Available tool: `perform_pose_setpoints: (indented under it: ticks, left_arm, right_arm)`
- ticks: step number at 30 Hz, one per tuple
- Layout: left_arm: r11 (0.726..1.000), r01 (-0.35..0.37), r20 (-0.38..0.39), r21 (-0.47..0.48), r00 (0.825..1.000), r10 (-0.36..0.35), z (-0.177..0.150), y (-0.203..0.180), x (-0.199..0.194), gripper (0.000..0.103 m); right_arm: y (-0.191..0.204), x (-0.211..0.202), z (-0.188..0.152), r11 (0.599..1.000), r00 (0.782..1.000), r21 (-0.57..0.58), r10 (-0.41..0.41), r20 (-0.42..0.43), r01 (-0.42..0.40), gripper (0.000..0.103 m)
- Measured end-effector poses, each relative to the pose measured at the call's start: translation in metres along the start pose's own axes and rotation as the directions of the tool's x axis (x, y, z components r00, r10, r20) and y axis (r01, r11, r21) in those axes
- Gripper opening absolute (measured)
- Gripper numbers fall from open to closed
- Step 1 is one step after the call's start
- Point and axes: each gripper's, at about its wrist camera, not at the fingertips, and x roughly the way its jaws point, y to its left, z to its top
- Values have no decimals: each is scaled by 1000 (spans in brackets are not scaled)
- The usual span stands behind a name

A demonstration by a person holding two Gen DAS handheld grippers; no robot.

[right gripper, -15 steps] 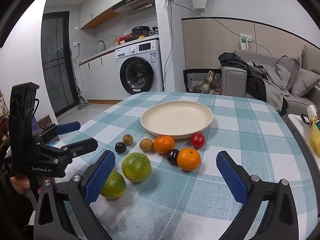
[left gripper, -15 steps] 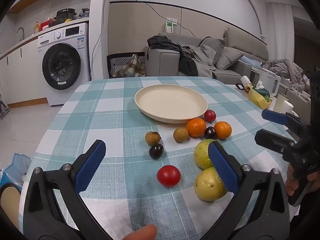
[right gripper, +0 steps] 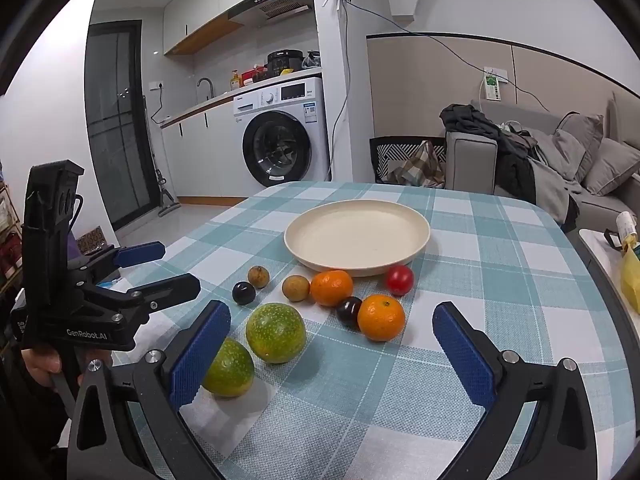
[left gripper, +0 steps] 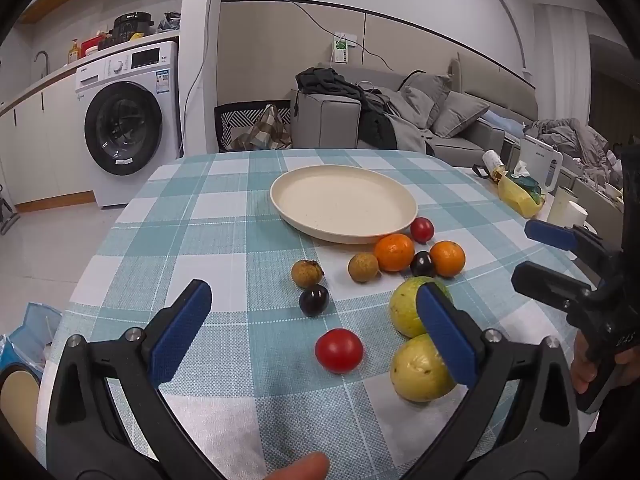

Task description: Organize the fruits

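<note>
Fruits (right gripper: 276, 332) beyond wide left tongs (left gripper: 316, 332), unheld

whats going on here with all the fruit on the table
A person holds a two-finger gripper in each hand over a checked table. Both the left gripper and the right gripper have their jaws wide open and hold nothing. The cream plate is empty. The fruit lies loose on the cloth in front of it: two oranges, two red tomatoes, two dark plums, two brown longans and two large green fruits. No sorting is done yet.
</note>
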Motion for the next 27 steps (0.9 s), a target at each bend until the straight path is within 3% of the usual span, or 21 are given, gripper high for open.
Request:
perform_pose_setpoints:
  ticks: [27]
  left_arm:
    - [1000, -4, 2, 3, 1000, 4, -7, -2, 2, 102]
  right_arm:
    - [2, 6, -2, 1000, 1000, -9, 0, -2, 0, 103]
